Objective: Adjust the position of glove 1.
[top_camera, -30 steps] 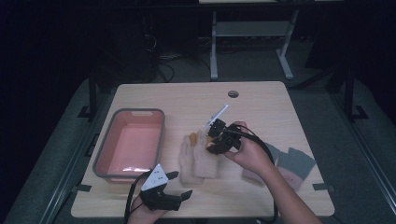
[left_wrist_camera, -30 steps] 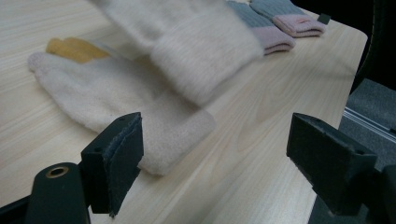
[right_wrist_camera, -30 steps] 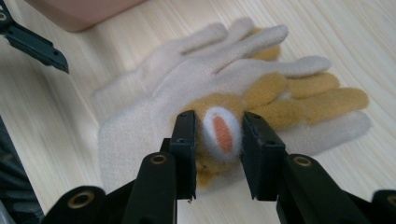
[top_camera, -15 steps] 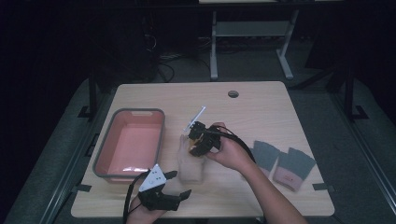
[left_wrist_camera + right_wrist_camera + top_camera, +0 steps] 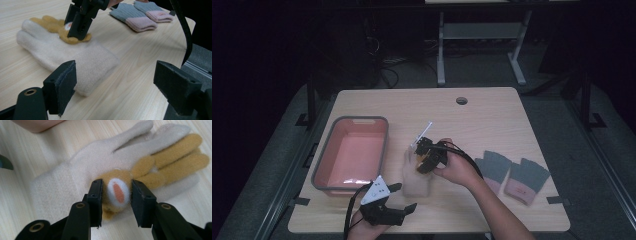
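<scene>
Jaws pinch the tan patch [image 5: 117, 192].

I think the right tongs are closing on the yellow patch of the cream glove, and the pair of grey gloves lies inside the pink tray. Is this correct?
One detail is wrong. The grey gloves lie on the table, not inside the pink tray, as the high view shows. The right tongs do sit around the yellow patch of the cream glove.

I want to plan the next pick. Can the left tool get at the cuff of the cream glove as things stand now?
Probably yes. The left tool stands open, its jaws wide apart, facing the cuff of the cream glove, with bare table between. The right tool sits farther up, closed on the glove's tan patch, so it leaves the cuff free.
</scene>
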The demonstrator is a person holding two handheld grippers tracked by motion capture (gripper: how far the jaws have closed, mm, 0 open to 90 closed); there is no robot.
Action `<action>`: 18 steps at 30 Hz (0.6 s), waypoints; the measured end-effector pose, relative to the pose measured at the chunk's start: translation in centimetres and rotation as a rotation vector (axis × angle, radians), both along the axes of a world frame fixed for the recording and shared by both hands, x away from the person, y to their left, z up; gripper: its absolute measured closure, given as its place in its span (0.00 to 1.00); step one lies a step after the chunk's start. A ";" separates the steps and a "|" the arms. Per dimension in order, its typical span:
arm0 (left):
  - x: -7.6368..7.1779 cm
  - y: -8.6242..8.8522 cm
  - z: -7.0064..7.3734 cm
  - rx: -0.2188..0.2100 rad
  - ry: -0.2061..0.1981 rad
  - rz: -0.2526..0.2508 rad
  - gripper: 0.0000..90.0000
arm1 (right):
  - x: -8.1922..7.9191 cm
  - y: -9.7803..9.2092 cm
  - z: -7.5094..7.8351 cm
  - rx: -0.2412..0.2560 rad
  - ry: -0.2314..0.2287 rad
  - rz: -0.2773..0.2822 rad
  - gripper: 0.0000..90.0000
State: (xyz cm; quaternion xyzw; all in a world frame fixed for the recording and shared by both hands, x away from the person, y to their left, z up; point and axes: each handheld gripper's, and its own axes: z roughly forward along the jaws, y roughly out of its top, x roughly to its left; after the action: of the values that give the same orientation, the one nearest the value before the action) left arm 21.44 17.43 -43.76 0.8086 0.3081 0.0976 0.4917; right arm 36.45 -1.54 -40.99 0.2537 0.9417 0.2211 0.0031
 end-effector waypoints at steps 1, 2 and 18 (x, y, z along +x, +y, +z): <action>0.0 0.0 0.0 0.003 0.001 -0.001 0.21 | 0.0 -0.1 0.0 0.004 0.000 -0.001 0.69; 0.0 0.0 0.0 0.004 0.000 -0.001 0.21 | 0.1 -0.1 -0.1 0.006 0.000 -0.002 0.69; 0.0 -0.1 -0.1 0.004 0.006 0.003 0.21 | 0.0 -0.2 0.9 0.058 -0.008 -0.010 0.54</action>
State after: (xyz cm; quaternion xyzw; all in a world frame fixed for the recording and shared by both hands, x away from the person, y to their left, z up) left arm 21.46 17.35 -43.83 0.8095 0.3104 0.0966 0.4889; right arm 36.49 -1.74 -40.10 0.2578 0.9335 0.2492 0.0007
